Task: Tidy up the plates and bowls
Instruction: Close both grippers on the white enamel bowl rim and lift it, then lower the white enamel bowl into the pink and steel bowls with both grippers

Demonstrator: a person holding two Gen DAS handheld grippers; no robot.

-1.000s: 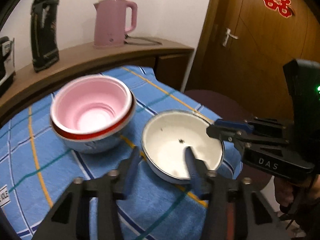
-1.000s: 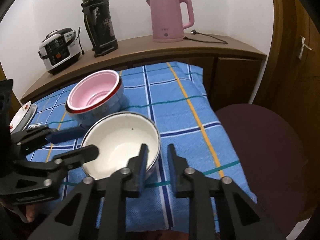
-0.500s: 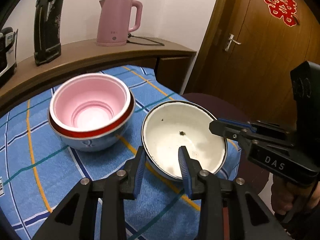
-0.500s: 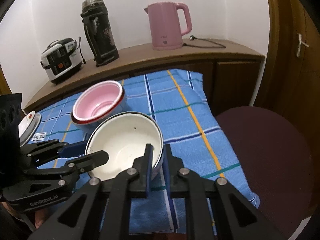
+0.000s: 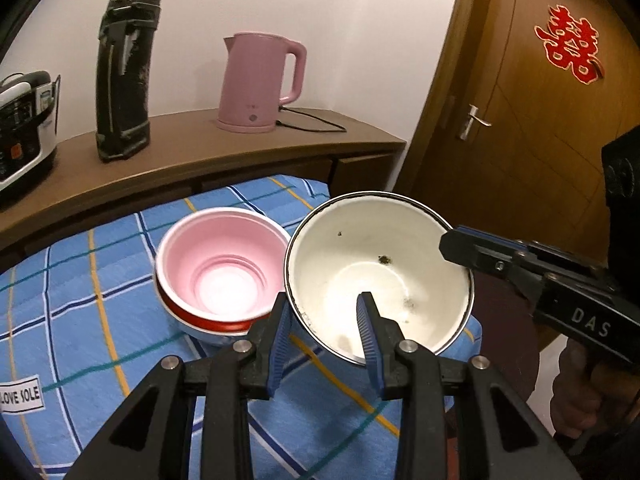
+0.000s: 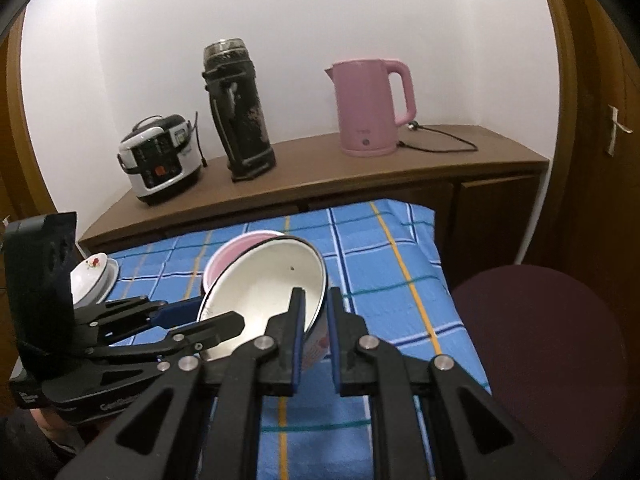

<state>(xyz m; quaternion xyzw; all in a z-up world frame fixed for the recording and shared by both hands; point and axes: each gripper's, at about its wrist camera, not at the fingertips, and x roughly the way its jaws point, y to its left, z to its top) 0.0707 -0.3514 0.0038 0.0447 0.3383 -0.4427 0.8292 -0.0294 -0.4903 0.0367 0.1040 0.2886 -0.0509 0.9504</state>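
A white enamel bowl [image 5: 380, 276] with a dark rim hangs tilted above the blue checked tablecloth [image 5: 80, 300], held from two sides. My left gripper [image 5: 323, 316] is shut on its near rim, one finger inside and one outside. My right gripper [image 5: 446, 246] is shut on the bowl's right rim. In the right wrist view the right gripper [image 6: 316, 318] pinches the white bowl [image 6: 264, 280] and the left gripper [image 6: 220, 314] grips its left side. Just to the left of it stands a stack of nested bowls [image 5: 218, 276], pink on top, partly hidden in the right wrist view as the pink bowl [image 6: 240, 246].
White plates [image 6: 94, 276] lie at the table's left edge. A wooden counter [image 6: 320, 168] behind carries a pink kettle [image 6: 370, 108], a black flask [image 6: 238, 112] and a rice cooker [image 6: 160, 158]. A maroon chair seat [image 6: 536, 320] stands to the right, with a wooden door [image 5: 540, 100] beyond it.
The white bowl has left the tablecloth and risen, tilted, with both grippers on it. The left jaws narrowed onto the near rim. The right jaws closed onto the right rim.
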